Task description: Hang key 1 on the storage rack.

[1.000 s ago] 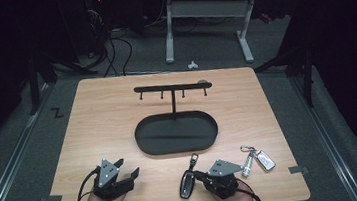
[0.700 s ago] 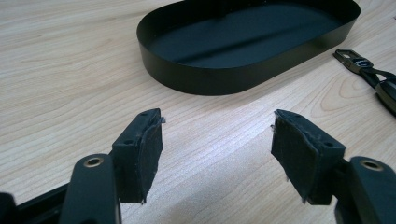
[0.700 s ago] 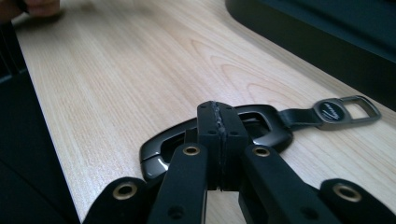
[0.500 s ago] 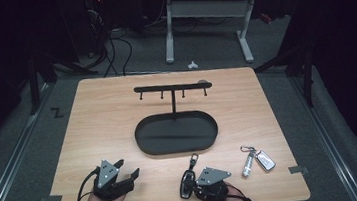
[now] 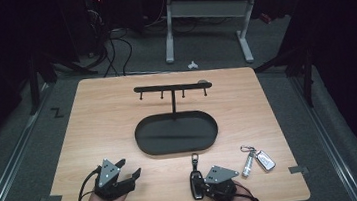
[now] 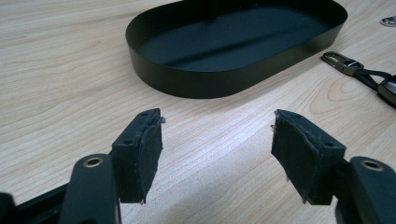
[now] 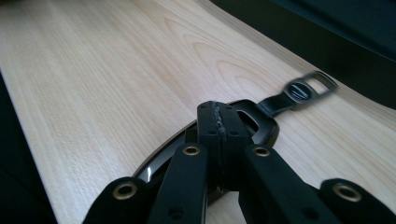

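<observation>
A black car key fob point(image 5: 194, 180) with a strap and clip lies near the table's front edge. My right gripper point(image 5: 204, 184) is shut, its tips lying on the fob's right side. In the right gripper view the jaws point(image 7: 218, 112) are pressed together over the fob point(image 7: 264, 123), with nothing showing between the pads. My left gripper point(image 5: 129, 168) rests open at the front left, empty. Its pads point(image 6: 144, 154) stand wide apart on bare wood, facing the black oval tray point(image 6: 196, 86). The fob's clip point(image 6: 343, 63) shows to the right.
The oval tray point(image 5: 139, 140) sits mid-table, with a post carrying a hook rail point(image 5: 171, 87) behind it. A silver fob and small torch on a ring point(image 5: 256, 160) lie at the front right. A desk frame and cables stand on the floor beyond.
My right gripper has shifted a little left and toward the front edge, closing in on the black fob. The left gripper has stayed put.
</observation>
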The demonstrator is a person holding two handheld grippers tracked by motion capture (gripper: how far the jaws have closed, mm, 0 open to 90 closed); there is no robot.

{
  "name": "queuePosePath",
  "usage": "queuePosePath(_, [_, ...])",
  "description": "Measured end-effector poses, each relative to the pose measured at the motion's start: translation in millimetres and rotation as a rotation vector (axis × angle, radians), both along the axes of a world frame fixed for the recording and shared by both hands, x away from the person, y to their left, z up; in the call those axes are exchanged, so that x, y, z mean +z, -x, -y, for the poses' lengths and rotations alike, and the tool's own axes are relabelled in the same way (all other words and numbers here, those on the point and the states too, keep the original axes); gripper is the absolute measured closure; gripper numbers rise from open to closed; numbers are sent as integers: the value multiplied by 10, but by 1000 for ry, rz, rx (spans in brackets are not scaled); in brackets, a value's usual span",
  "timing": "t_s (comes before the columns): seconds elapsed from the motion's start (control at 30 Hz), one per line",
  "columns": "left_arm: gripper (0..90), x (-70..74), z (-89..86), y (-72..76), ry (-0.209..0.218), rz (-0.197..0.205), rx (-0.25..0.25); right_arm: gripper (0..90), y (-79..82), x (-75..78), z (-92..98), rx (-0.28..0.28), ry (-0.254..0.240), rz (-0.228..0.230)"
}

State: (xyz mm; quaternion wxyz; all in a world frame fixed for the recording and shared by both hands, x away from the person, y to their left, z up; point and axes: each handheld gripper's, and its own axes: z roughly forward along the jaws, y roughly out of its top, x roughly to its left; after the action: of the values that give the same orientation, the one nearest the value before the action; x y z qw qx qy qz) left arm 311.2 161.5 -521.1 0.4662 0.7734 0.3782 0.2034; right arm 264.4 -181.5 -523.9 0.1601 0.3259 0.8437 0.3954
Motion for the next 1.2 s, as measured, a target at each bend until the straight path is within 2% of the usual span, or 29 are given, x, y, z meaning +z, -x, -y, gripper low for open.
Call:
queuePosePath(0.4, [337,16,117,-74,12,3,-34,900,-4,0,333,-97,3,8])
queuePosePath(0.7, [337,23,223,-139,17,10,-53,900,50,65,593,-167,-26,22])
queuePosePath(0.97, [337,30,275,-173,30,14,-62,900,144,56,600,-145,-21,0])
queuePosePath(1.13, [337,35,317,-191,26,19,-73,900,160,22,604,-152,-5,-10])
queuePosePath(1.2, [338,37,328,-199,37,19,-75,900,165,25,627,-160,-2,-9])
